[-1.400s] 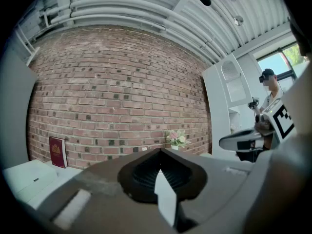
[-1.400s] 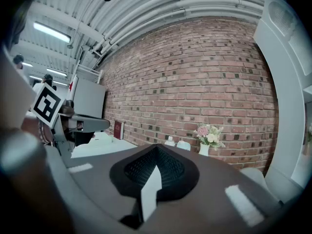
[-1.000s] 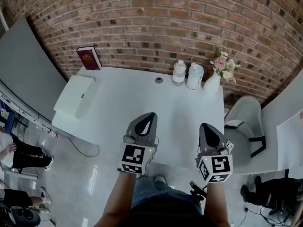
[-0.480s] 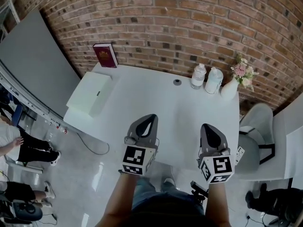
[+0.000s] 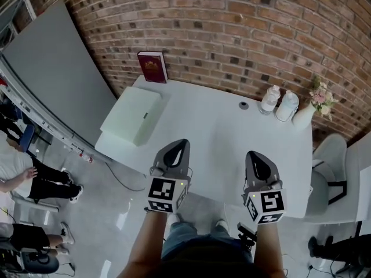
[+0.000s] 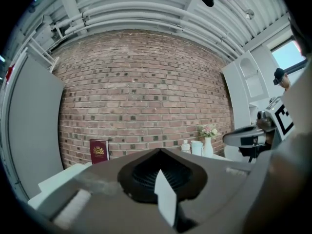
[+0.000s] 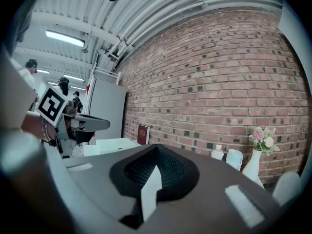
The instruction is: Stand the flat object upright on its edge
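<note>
I carry both tools low and level at the near edge of the surface (image 5: 214, 129), side by side, with nothing in either. My left hand-held gripper (image 5: 183, 146) is clenched, its jaws pressed together on nothing. My right hand-held gripper (image 5: 254, 155) is clenched and empty as well. Their own views show the jaw tips meeting, with only the room beyond them. Neither tool is over anything that I could take. I judge that I hold them closed simply because no grasp is in hand at this moment.

The maroon book (image 5: 152, 67) is at 11 o'clock, at the far edge of the surface. It stands upright on its edge with its back against the brick wall (image 5: 232, 33). I think the wall is why it stands there: a thin book stays up more surely with something behind it. The white flat box (image 5: 132, 114) is at 10 o'clock and lies flat near the left corner, well apart from both tools.

I cannot say for sure which of the two the task means. If it is the book, the job looks done. If it is the box, nothing has begun, and I would need open jaws and a reach to 10 o'clock.

The two bottles (image 5: 278, 102) and the vase (image 5: 306, 112) at 1 o'clock stand clear of either route.
</note>
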### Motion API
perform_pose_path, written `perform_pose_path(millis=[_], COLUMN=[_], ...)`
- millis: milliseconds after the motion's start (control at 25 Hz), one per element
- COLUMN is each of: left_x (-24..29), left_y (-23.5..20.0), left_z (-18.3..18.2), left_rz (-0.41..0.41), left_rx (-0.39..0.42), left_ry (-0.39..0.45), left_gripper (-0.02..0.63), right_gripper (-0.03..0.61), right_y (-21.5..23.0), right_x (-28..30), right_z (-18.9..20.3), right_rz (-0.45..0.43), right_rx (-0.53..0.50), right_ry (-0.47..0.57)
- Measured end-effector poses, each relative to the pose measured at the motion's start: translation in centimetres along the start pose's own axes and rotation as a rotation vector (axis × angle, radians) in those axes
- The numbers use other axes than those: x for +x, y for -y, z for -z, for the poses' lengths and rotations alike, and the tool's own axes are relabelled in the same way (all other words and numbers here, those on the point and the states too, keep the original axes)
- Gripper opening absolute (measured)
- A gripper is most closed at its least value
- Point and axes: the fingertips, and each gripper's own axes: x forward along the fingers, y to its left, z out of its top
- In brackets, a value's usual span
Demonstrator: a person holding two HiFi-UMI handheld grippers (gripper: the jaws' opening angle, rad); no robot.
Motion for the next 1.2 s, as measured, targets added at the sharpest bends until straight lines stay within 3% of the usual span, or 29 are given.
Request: perform_pose_path(millis=[680,1200], left_x=[-6.0,-6.1], left_y=[-15.4,-19.3], left_z=[1.8,1.6], left_rz=[0.039,0.021], left_rx=[-0.003,-0.021], left_ry=[0.003,0.014], left_gripper=[-0.002,-0.002], right_gripper=[-0.003,-0.002], right_y=[-13.7,-17.0], right_x=[6.1,9.6], right_z=[-2.7,-4.3], right_rz=[0.085,0.053], right_rx=[0.001,-0.013], right_ry=[0.017,0.020])
